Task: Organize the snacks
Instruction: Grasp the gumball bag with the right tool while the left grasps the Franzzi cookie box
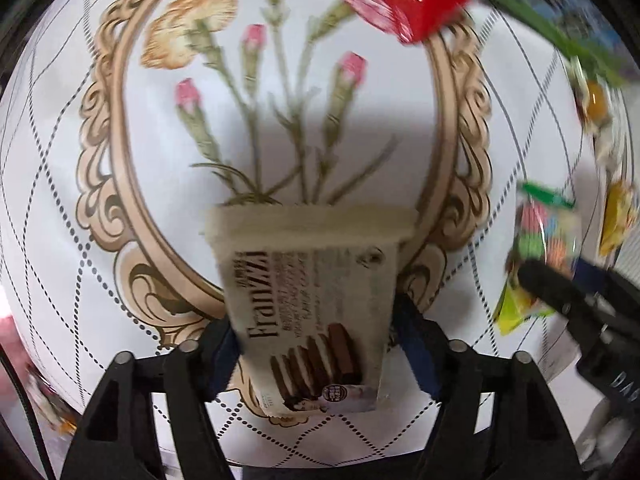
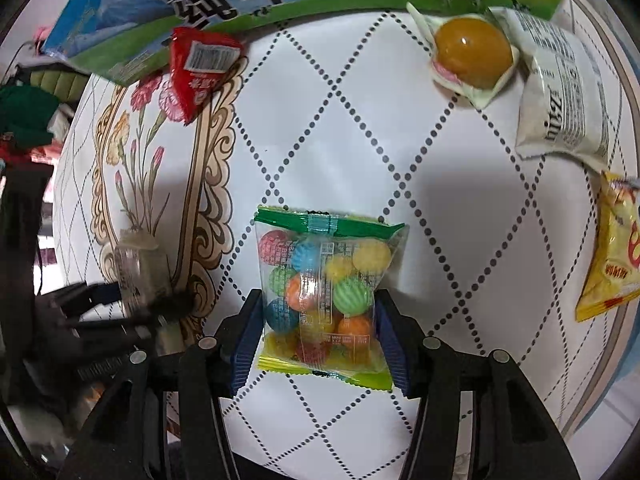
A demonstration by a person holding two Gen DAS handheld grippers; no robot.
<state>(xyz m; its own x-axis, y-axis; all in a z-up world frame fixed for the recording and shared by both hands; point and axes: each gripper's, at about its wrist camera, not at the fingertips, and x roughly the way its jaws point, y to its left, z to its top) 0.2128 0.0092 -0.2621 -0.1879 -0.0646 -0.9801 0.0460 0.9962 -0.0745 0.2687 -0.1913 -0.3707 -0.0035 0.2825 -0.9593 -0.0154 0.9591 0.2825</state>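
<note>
A cream Franzzi biscuit packet (image 1: 312,288) lies lengthwise between the blue pads of my left gripper (image 1: 316,320), over the flower print. The left pad touches its edge and a thin gap shows at the right pad, so the jaws stand open around it. The right wrist view shows this packet (image 2: 136,268) blurred at the left gripper (image 2: 136,300). My right gripper (image 2: 318,312) is shut on a clear bag of coloured candy balls (image 2: 324,288), with a pad against each side. The same bag (image 1: 548,236) appears at the right of the left wrist view.
The tablecloth (image 2: 440,200) is white with dotted diamonds and a framed flower print. A blue-green milk carton (image 2: 240,0) and a red packet (image 2: 200,68) lie at the far edge. At right are a jelly cup (image 2: 472,52), a white packet (image 2: 560,88) and a yellow packet (image 2: 612,264).
</note>
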